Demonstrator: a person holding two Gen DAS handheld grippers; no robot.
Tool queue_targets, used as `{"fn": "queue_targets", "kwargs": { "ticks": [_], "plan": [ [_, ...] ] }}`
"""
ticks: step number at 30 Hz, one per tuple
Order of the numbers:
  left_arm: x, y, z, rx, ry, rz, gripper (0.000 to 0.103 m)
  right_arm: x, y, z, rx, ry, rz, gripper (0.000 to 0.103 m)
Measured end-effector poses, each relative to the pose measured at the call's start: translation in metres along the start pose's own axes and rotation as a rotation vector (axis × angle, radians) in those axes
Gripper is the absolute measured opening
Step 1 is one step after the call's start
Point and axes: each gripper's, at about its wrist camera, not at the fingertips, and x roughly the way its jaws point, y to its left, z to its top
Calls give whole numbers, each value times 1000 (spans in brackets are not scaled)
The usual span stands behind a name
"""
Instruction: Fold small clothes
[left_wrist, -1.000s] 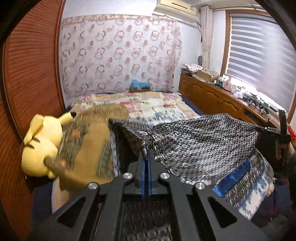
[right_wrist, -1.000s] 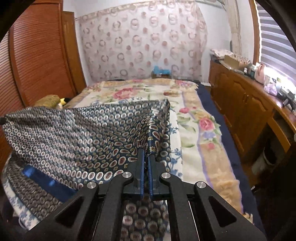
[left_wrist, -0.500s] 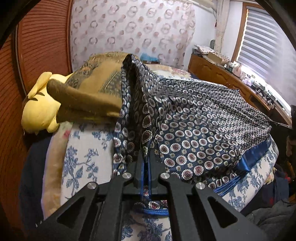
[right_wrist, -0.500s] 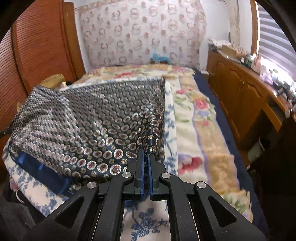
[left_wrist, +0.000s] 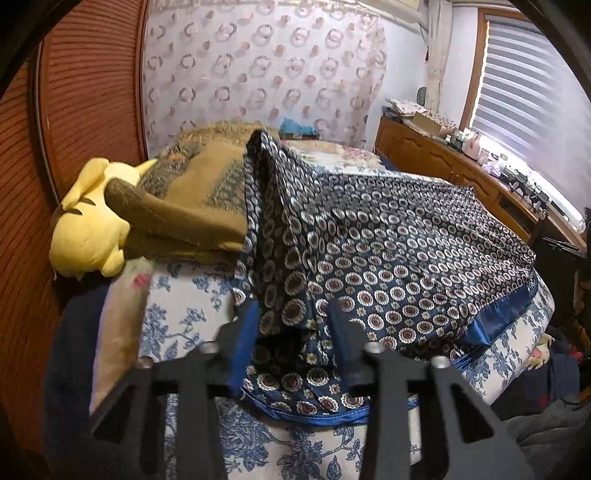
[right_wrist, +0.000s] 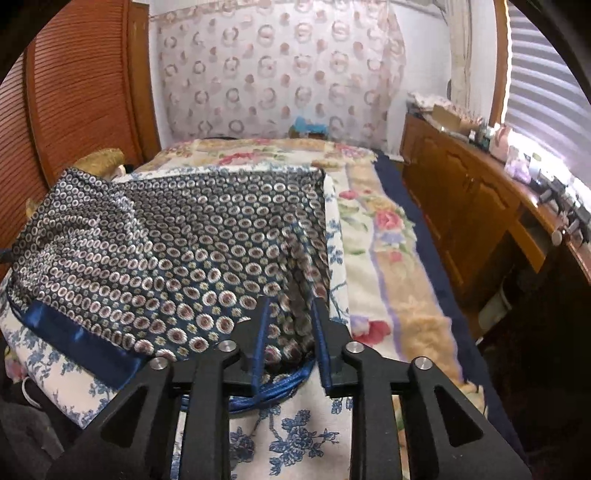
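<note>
A dark blue garment with a ring pattern and a shiny blue hem (left_wrist: 388, 258) lies spread on the bed; it also shows in the right wrist view (right_wrist: 177, 251). My left gripper (left_wrist: 293, 314) is open, its fingers astride the garment's near left corner, which lies loose between them. My right gripper (right_wrist: 290, 306) is open at the garment's near right corner, with the cloth resting between the fingers. The garment's far left edge stands up against a folded brown blanket (left_wrist: 192, 203).
A yellow plush toy (left_wrist: 88, 229) lies left of the brown blanket by the wooden wardrobe (left_wrist: 74, 110). The bed has a blue floral sheet (right_wrist: 295, 435) and a flowered quilt (right_wrist: 384, 236). A wooden cabinet (right_wrist: 469, 206) with clutter runs along the right under the window.
Both grippers lowered the garment onto the bed, then opened and let go of its corners. The cloth now lies flat rather than hanging stretched between them.
</note>
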Motion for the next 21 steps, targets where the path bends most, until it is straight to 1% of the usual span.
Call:
{"fn": "queue_targets", "kwargs": {
  "ticks": [1, 2, 3, 4, 7, 10, 17, 21],
  "plan": [
    [0, 1, 1, -1, 0, 12, 43, -1, 3, 0, 0, -7, 5, 32],
    [0, 2, 2, -1, -1, 18, 48, -2, 6, 1, 0, -14, 13, 33],
    [1, 3, 2, 1, 0, 19, 58, -3, 10, 1, -4, -17, 25, 36],
    [4, 5, 2, -1, 10, 21, 60, -2, 15, 1, -8, -19, 31, 39],
    [15, 9, 1, -9, 35, 32, 60, 3, 30, 0, -27, -17, 69, 46],
    [28, 16, -2, -29, 64, 41, 60, 16, 48, -3, -34, 4, 123, 50],
    [51, 30, -7, -72, 120, 38, 60, 48, 93, -10, -77, 52, 199, 51],
    [55, 34, -8, -86, 122, 33, 60, 61, 115, -11, -102, 67, 235, 52]
  ]
}}
